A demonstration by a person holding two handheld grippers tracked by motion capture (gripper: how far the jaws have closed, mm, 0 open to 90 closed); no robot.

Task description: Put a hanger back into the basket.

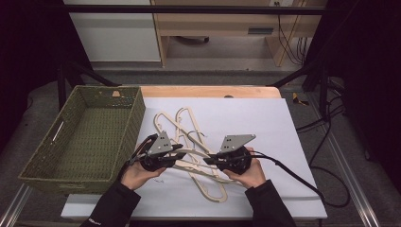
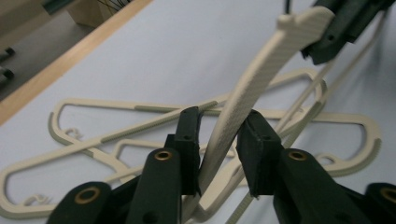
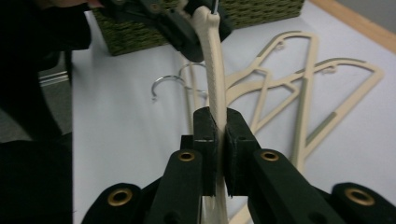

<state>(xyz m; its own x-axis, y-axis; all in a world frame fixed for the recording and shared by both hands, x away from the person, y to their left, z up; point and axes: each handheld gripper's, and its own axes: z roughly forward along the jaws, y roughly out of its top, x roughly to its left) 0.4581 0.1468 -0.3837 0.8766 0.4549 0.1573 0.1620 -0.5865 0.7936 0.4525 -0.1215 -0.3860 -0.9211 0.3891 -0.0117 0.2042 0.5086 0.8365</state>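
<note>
We see a green woven basket at the left of the table, partly on the white sheet covering the wooden tabletop. Beyond the table stand a white cabinet and wooden furniture; black cables trail on the floor at right.

You're at a lab-style recording bench — black frame bars box in the table, a white sheet covers its top, and loose cables trail over grey carpet. Behind stand plain wooden furniture and a white cabinet — nothing homely.
</note>
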